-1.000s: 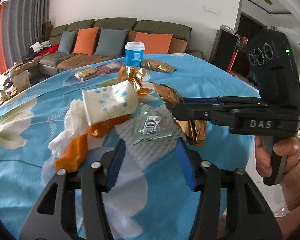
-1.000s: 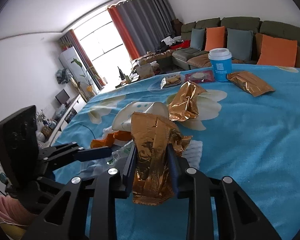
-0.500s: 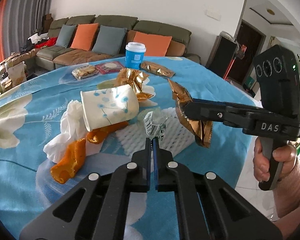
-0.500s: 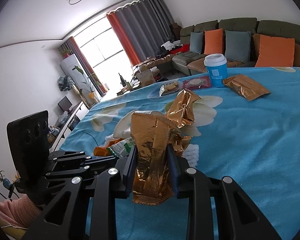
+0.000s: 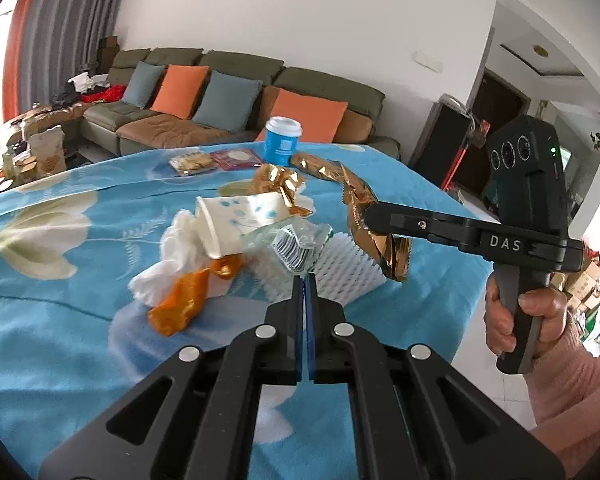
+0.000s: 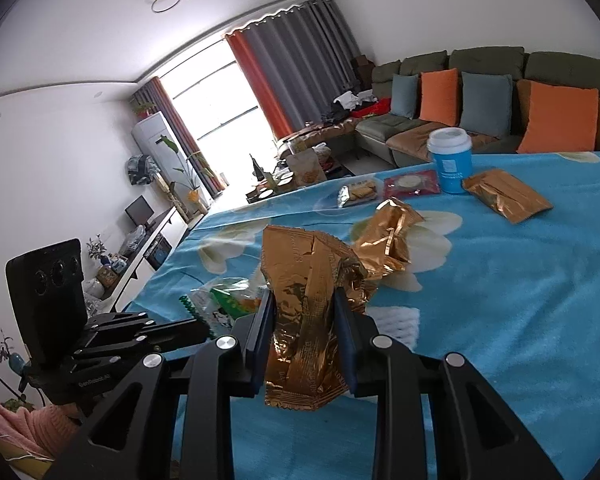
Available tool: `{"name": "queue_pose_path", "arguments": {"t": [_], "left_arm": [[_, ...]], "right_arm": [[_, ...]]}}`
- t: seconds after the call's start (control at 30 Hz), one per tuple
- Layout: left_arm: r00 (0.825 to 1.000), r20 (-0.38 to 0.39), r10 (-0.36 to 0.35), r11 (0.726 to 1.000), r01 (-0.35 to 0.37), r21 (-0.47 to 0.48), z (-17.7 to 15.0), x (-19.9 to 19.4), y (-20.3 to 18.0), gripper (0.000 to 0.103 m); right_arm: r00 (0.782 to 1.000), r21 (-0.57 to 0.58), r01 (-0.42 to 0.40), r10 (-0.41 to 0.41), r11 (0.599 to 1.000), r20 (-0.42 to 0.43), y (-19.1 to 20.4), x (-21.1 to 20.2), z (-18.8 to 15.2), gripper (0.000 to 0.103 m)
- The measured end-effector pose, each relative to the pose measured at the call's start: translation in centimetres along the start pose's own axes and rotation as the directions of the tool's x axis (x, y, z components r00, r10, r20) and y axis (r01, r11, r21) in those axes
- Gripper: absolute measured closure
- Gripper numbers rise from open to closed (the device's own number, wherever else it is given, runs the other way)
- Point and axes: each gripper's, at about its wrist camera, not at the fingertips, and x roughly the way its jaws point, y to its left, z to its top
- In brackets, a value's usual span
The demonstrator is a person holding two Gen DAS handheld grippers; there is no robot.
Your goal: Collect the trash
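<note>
Left wrist view: close, low over the blue tablecloth (image 5: 60, 280), facing the sofa (image 5: 236, 92). Right wrist view: likewise, angled windowward. Shared: blue cup (image 5: 282, 141), sofa.

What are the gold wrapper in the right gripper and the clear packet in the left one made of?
Gold wrapper: looks like metallised foil film, since it is glossy and sharply creased with a serrated edge. Clear packet: thin transparent plastic film, wrinkled and glinting, with a printed barcode; it may be cellophane, which I cannot tell. Right gripper and left gripper each pinch theirs.

Green sofa (image 5: 236, 92) with orange and blue-grey cushions against the wall; grey curtains (image 6: 296, 64) and white air conditioner (image 6: 156, 144) beside the window.
</note>
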Motion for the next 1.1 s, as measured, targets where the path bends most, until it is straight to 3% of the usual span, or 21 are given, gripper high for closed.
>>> {"name": "queue_pose_path", "arguments": {"t": [0.2,0.57,0.8,1.1], "left_arm": [[0.999,0.045,0.018,0.999,-0.017,-0.042,-0.8,-3.4,1.2,0.102],[0.986,0.094,0.135,0.983,-0.121,-0.14,-3.1,-9.1,4.7,0.102],[0.967,0.121,0.224,0.959,-0.196,-0.203,-4.6,-12.9,6.8,0.102],[0.93,0.14,0.341,0.912,-0.291,-0.289,-6.7,-17.7,9.5,0.102]], "right_arm": [[0.999,-0.029,-0.04,0.039,0.999,-0.008,1.9,0.7,0.6,0.075],[0.987,-0.103,-0.157,0.151,0.982,-0.062,6.9,3.9,0.9,0.075],[0.964,-0.142,-0.251,0.235,0.957,-0.123,10.9,6.9,0.7,0.075],[0.924,-0.204,-0.362,0.32,0.91,-0.21,16.6,11.0,0.6,0.075]]}}
